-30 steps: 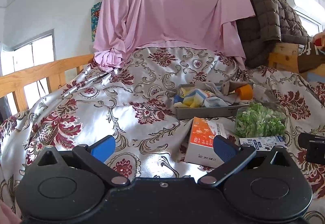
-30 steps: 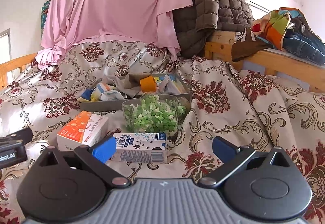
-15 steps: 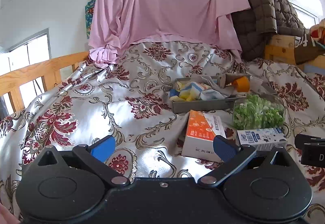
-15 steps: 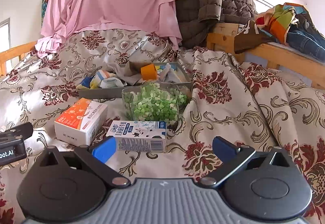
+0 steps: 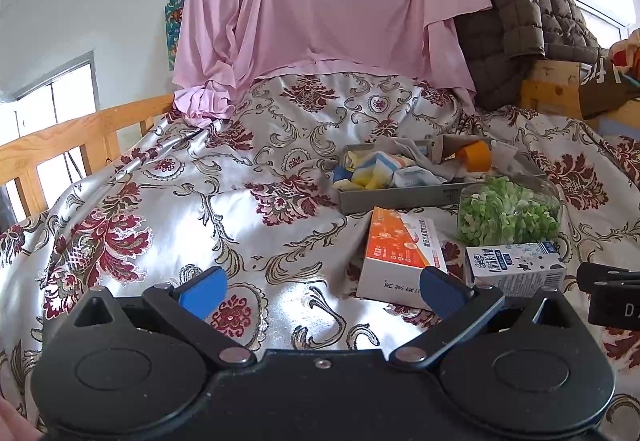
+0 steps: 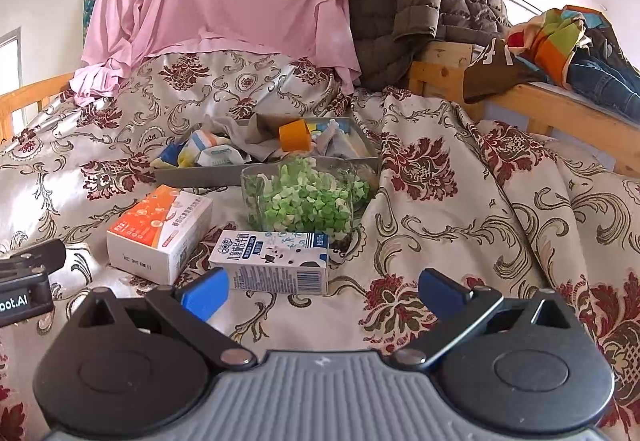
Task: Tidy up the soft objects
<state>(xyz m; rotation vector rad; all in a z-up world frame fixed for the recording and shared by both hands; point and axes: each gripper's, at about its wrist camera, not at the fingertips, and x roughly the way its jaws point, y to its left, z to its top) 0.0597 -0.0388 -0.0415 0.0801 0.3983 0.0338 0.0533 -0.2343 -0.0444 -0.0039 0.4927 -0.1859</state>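
Since the earlier frames both grippers have been drawn nearer to the items on the bed, and the cartons are seen larger and lower in each view. The left gripper is held above the floral bedspread with its blue fingers spread wide and nothing between them. The right gripper is likewise held with its fingers spread apart and empty.

A grey tray is seen further up the bed, filled with soft items: folded cloths in blue, yellow and white, a grey cloth, and an orange roll of tape. A clear container of green pieces is set just in front of the tray. A white milk carton is laid on its side in front of the container, just beyond the right gripper's left finger. An orange and white box is placed beside it, and in the left view it lies just behind the right finger. The tray is well beyond both pairs of fingers. A pink sheet and a brown quilted jacket are draped behind
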